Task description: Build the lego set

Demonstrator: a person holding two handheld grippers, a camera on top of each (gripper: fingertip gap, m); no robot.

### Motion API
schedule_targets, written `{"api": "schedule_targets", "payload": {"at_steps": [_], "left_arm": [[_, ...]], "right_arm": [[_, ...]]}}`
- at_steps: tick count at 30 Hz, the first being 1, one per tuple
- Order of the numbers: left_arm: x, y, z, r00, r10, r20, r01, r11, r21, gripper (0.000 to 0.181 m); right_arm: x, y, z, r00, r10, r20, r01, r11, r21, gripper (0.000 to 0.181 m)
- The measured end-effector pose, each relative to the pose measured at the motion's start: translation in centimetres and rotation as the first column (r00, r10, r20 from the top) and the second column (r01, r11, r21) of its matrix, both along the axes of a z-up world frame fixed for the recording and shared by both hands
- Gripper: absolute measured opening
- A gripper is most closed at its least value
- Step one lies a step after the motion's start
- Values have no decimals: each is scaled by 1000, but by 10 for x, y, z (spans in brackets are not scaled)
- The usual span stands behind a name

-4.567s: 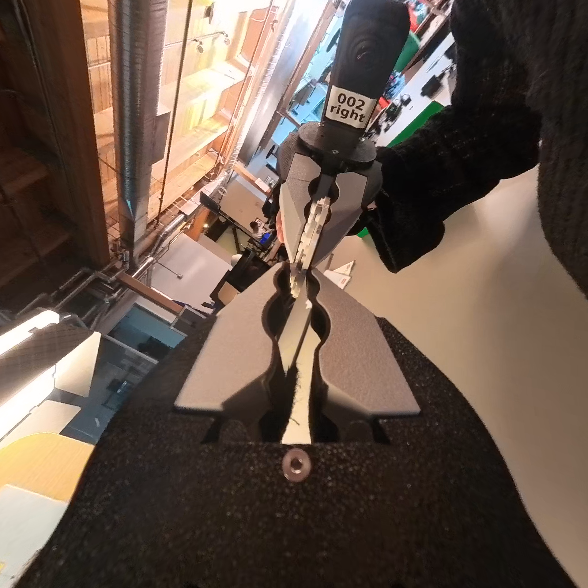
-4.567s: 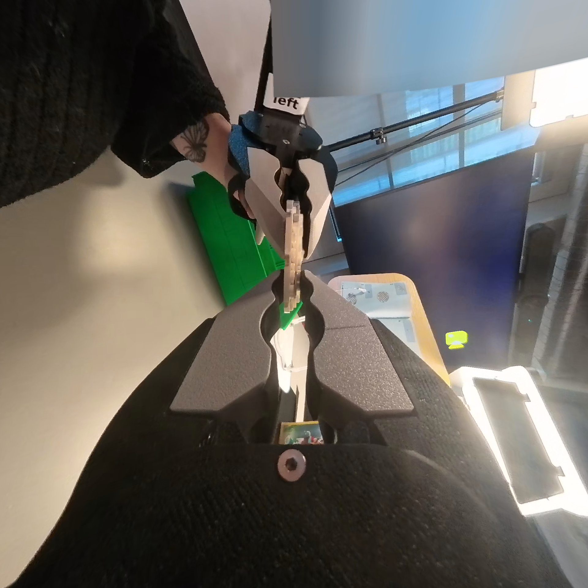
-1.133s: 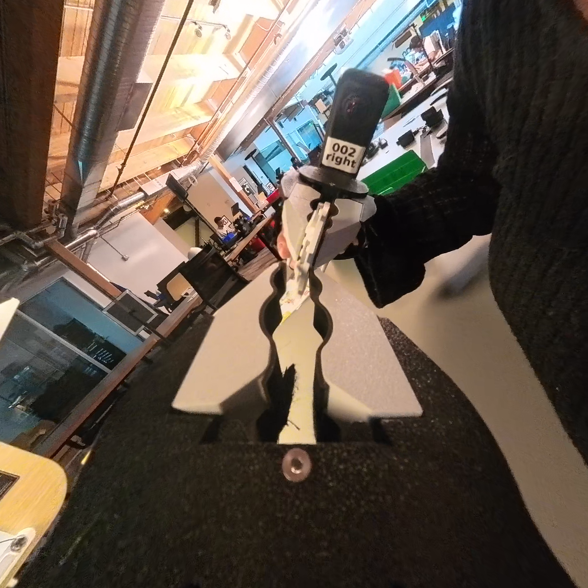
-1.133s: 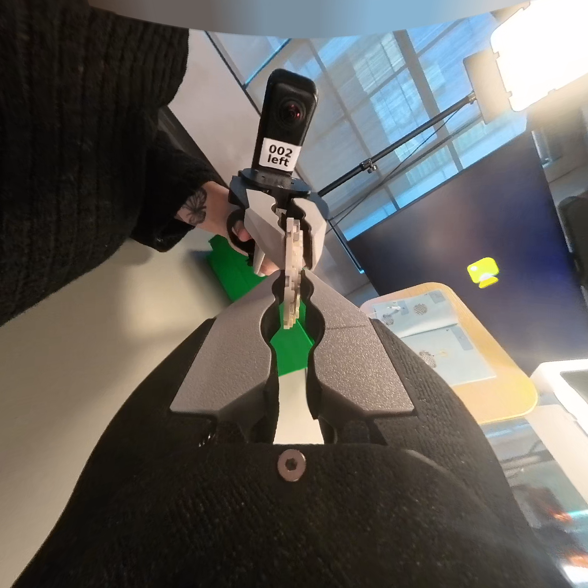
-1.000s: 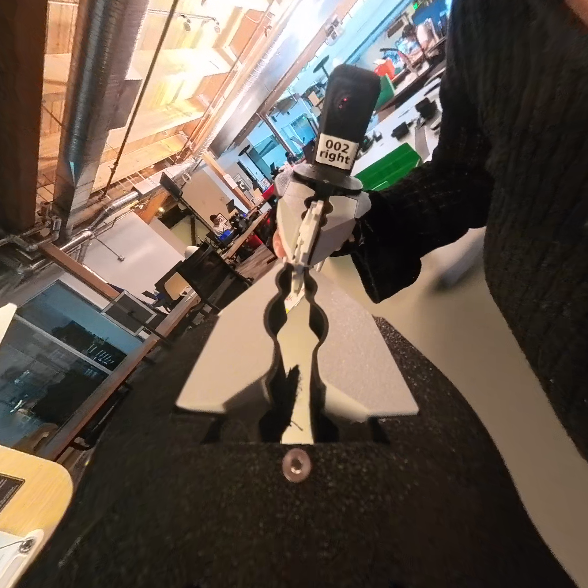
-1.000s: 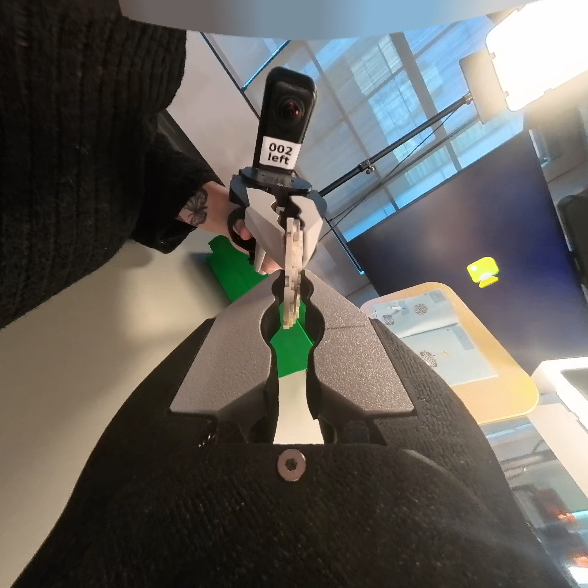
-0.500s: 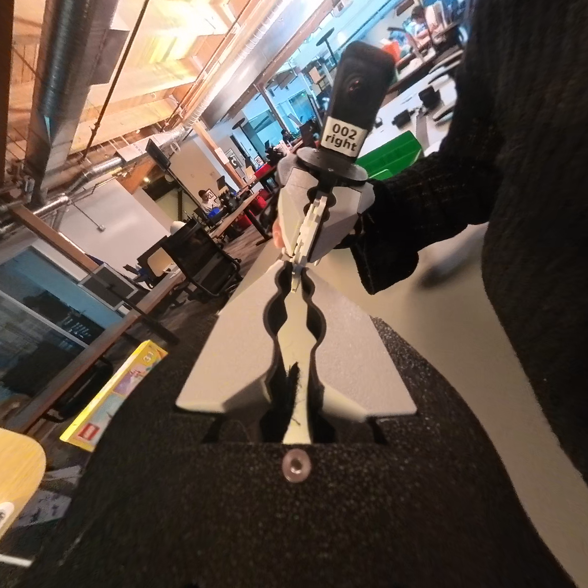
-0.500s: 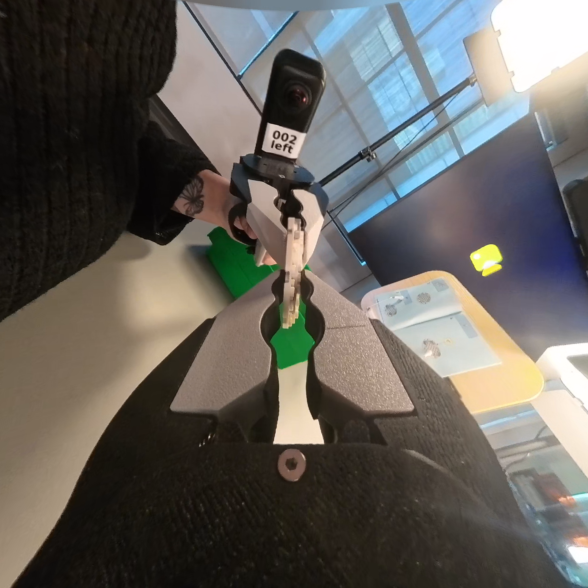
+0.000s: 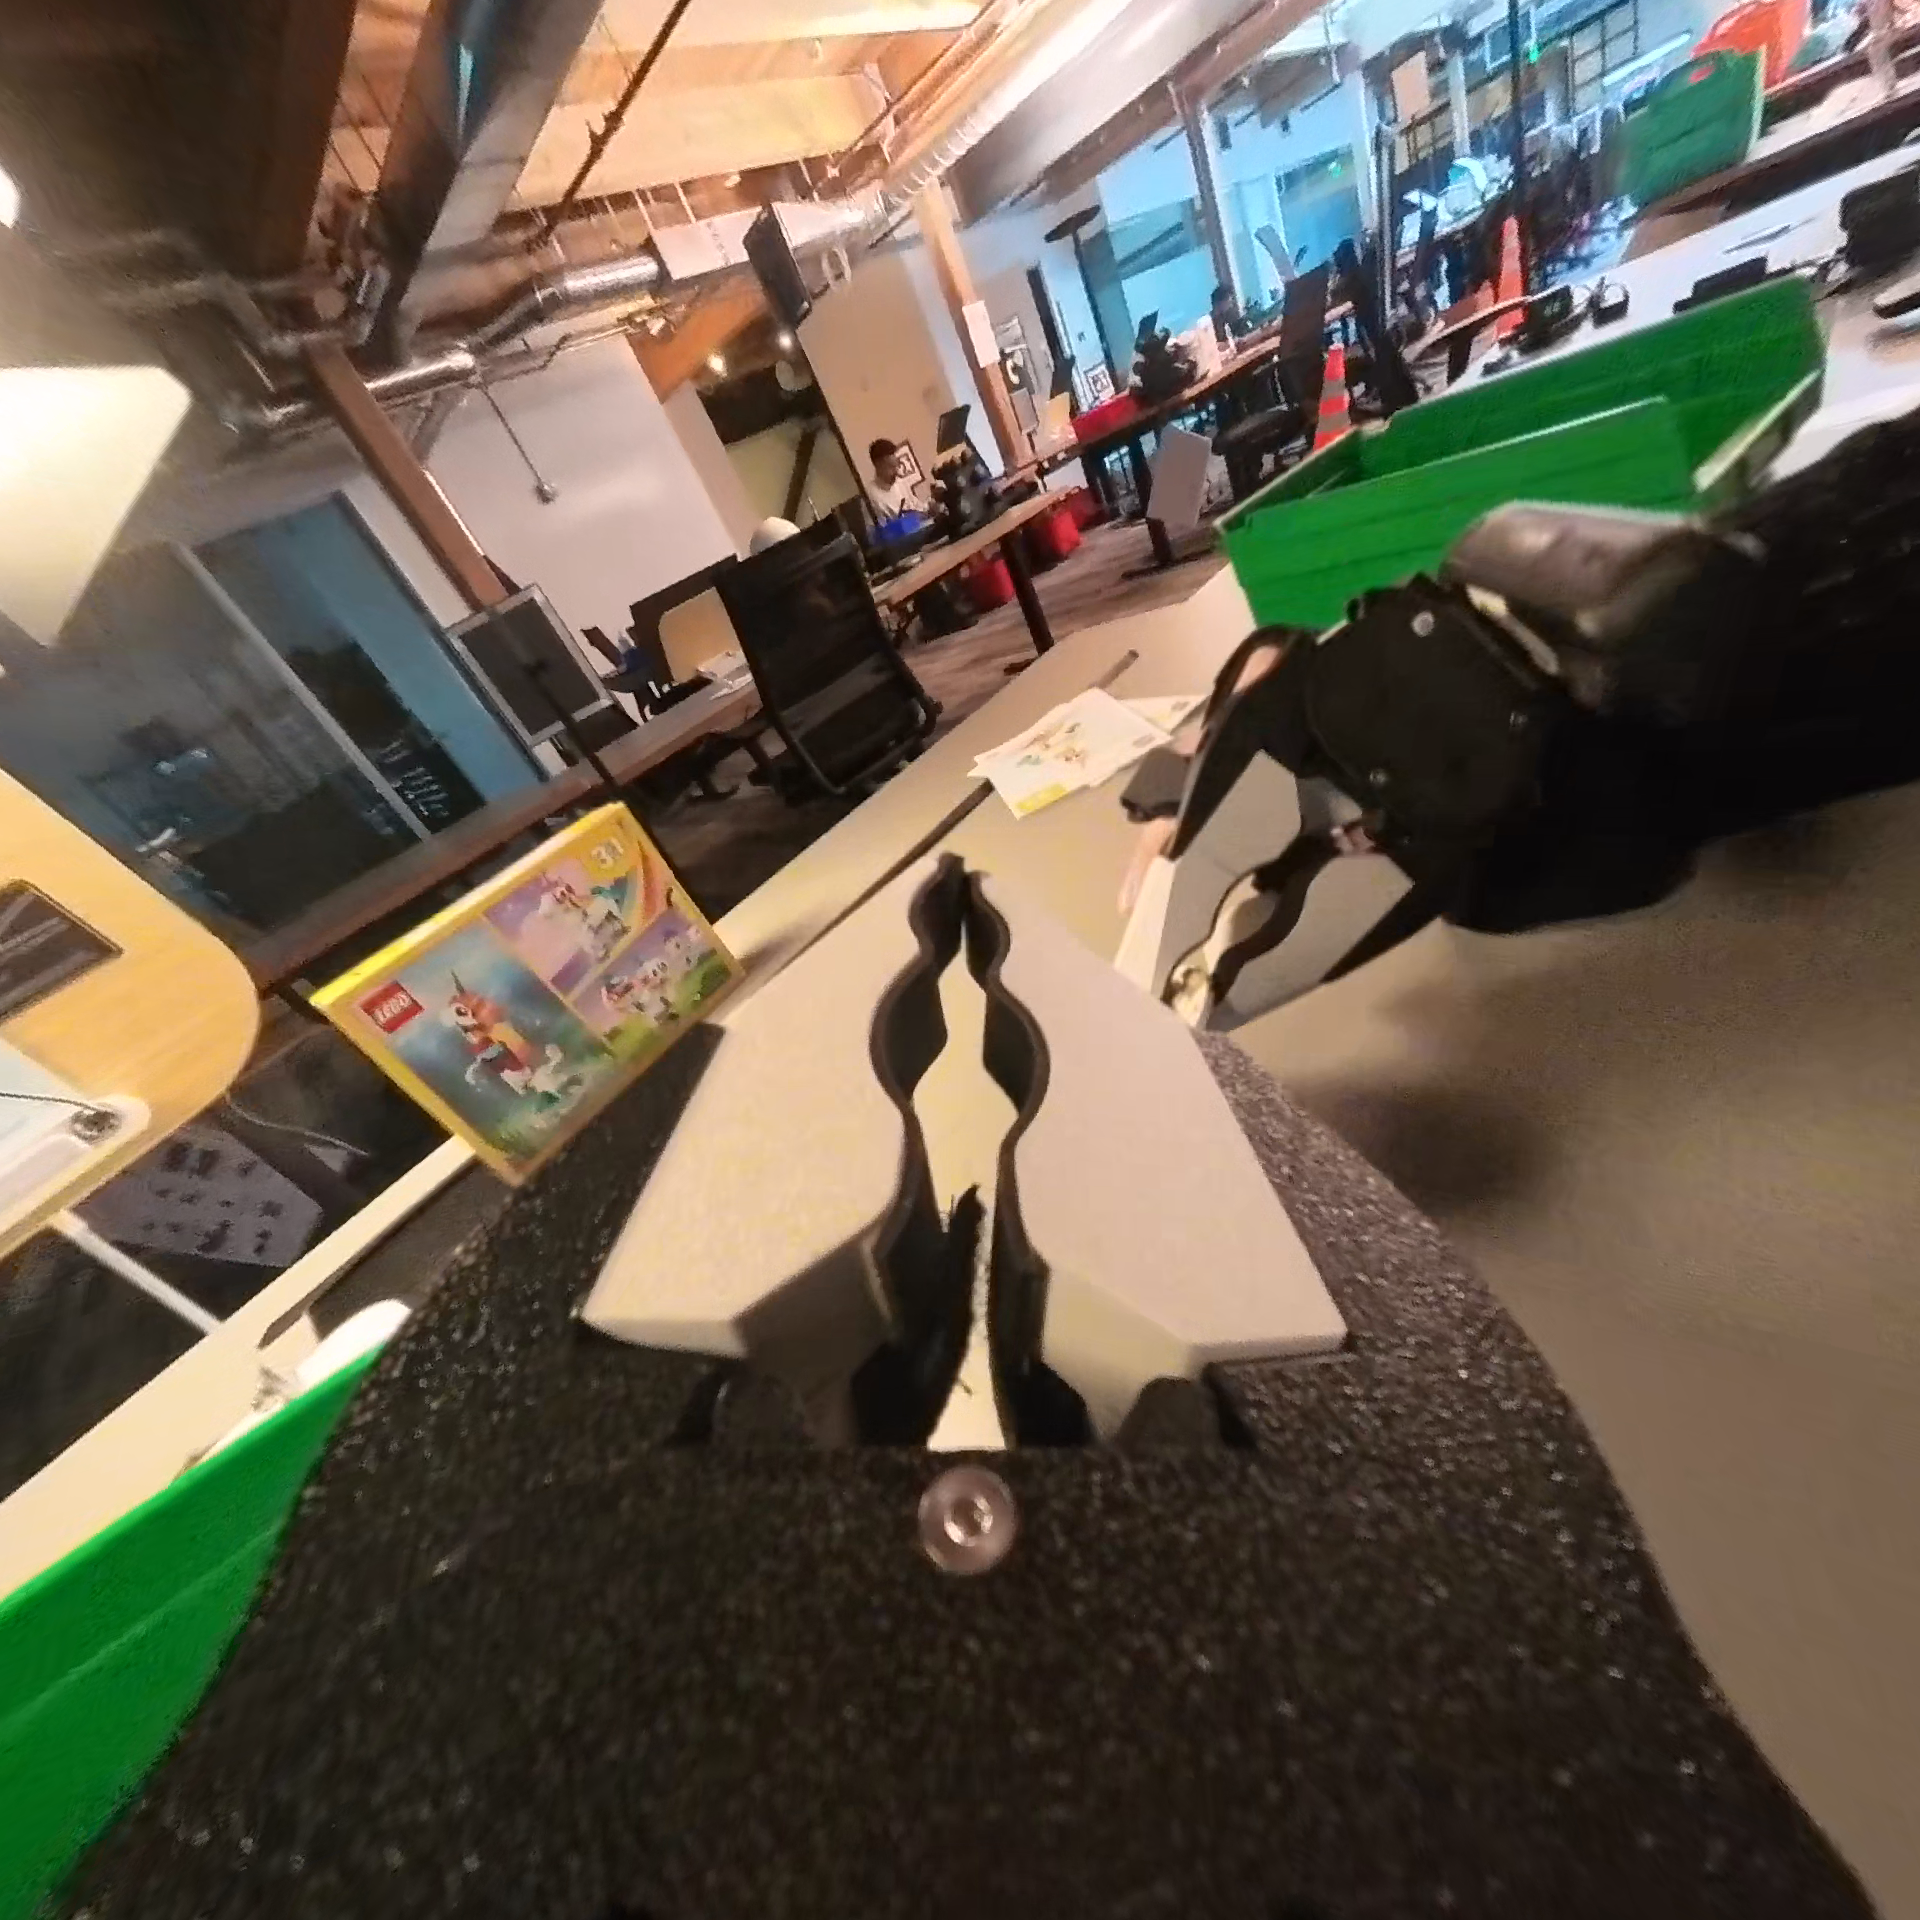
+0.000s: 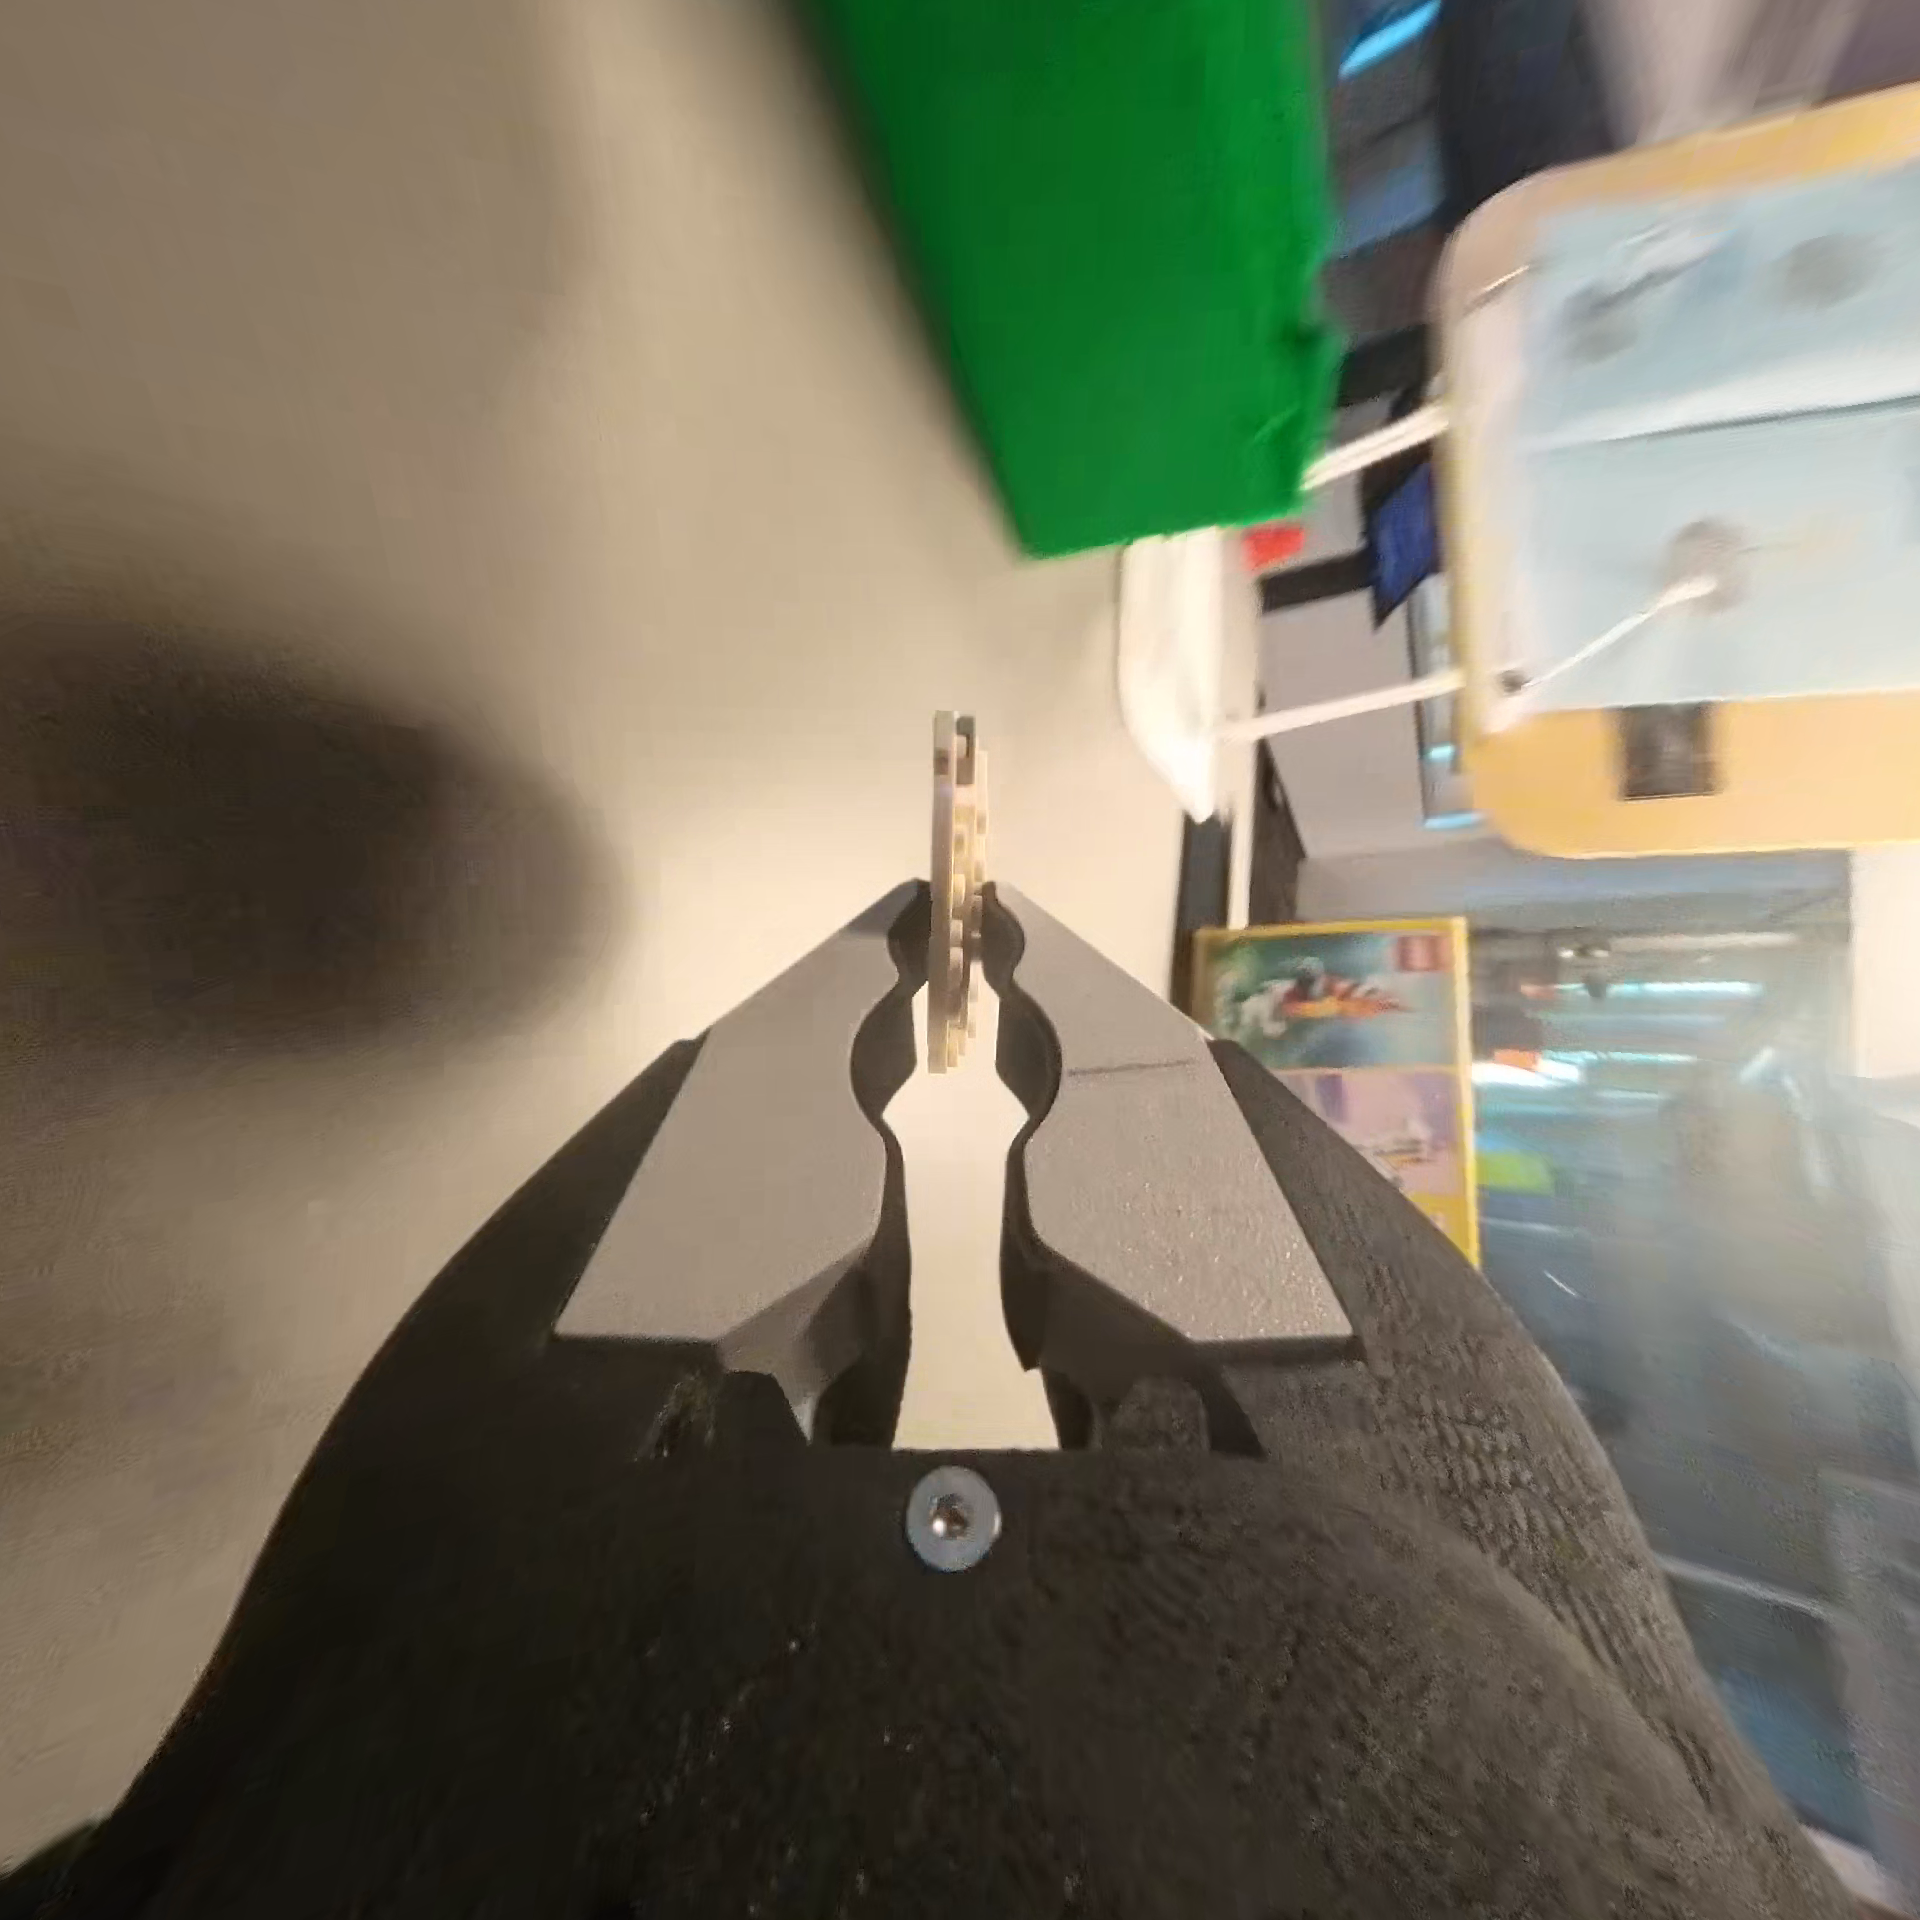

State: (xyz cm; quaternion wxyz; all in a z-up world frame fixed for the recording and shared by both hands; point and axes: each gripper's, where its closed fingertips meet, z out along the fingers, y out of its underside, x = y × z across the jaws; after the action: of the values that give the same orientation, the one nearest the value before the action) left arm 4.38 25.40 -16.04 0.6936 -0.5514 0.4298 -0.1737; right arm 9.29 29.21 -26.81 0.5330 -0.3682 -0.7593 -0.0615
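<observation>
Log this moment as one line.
left gripper: shut, empty | right gripper: shut on pale brick piece | grippers apart | lego box at table edge

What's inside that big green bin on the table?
The green bin shows only its outer walls and rim in the left wrist view; its inside is hidden. The right gripper and a sleeve cover its near corner.

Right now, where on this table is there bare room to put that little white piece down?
The bare grey table beside the left gripper, by the right gripper, looks free. Crowded: the far end, with booklets and green bin; lego box at the edge.
</observation>
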Motion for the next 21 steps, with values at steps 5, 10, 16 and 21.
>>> {"api": "schedule_targets", "payload": {"at_steps": [5,10,16,21], "left_arm": [[3,5,-22,999,-47,9,47,997,-54,0],[2,5,-28,997,-68,44,70,996,-55,0],[-3,8,-28,995,-23,101,27,999,-45,15],[3,3,-34,995,-50,82,56,997,-61,32]], "right_arm": [[-7,3,-34,994,-39,100,31,996,82,7],[-17,-2,-43,988,-34,148,15,992,125,9],[-22,-7,-43,986,-21,163,10,997,70,14],[-23,-20,-37,987,14,160,1,996,-92,32]]}}
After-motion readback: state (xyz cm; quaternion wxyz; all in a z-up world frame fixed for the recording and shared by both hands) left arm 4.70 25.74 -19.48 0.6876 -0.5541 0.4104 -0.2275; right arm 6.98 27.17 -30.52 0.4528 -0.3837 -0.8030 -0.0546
